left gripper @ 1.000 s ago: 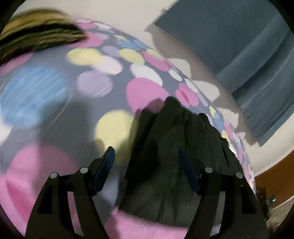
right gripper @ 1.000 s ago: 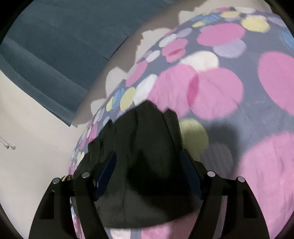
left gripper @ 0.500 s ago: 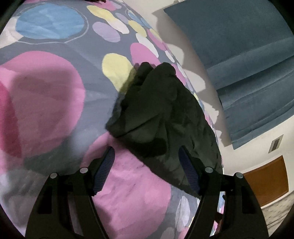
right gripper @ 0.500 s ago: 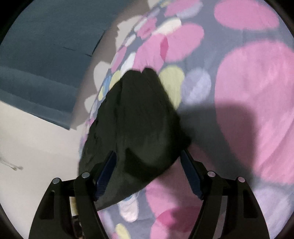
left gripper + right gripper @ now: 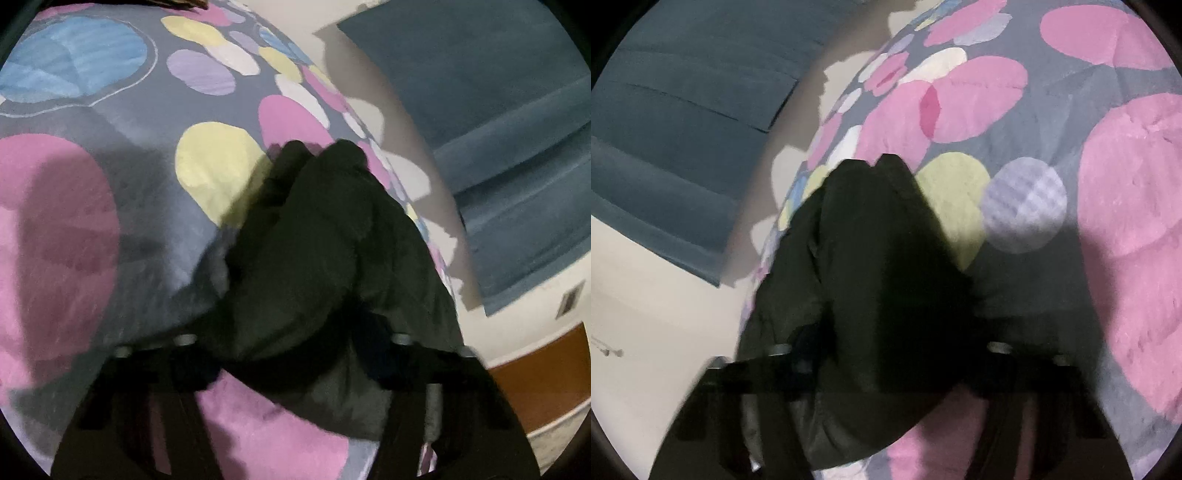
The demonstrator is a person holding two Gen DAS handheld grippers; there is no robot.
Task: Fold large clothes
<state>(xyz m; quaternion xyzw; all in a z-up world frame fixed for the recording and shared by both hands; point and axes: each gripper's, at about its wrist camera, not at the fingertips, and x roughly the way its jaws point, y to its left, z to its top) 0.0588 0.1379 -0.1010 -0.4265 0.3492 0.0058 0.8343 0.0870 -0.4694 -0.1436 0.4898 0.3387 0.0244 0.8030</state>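
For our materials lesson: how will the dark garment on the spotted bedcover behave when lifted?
The dark garment lies in soft bunched folds, so it is probably floppy and will sag. Its matte surface suggests it is unlikely to slip. Resting on the bedcover, it shouldn't roll.

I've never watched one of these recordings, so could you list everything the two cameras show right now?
Garment: one, dark, bunched on the bed between both sets of jaws.
Bedcover: one, grey with pink, yellow, blue and lilac spots, under the garment.
Curtain: one, blue-grey, behind the bed.
Wall: cream.
Wooden panel: brown, low beside the bed.
Left gripper: black, jaws just closing around the garment.
Right gripper: black, likewise.
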